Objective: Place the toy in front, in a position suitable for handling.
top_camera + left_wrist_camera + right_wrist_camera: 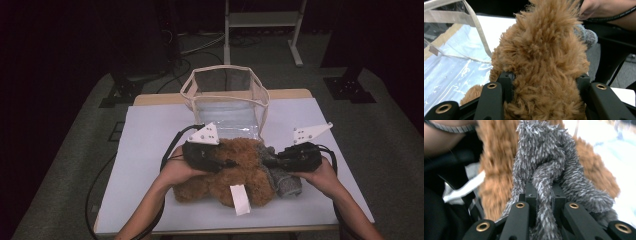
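Plush toy [227, 175] lies lengthwise across my worktop [150, 140], tag toward me. My left tongs [544, 82] clamp its brown fur; right tongs [544, 195] pinch its grey scarf [546, 165].

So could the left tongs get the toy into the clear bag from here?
Probably yes: the left tongs grip the brown toy, and the clear bag stands open-topped just behind it, nothing between.

Black left tool [227, 163], black right tool [267, 161], brass screws, white three-cornered plates, black cables, bare forearms
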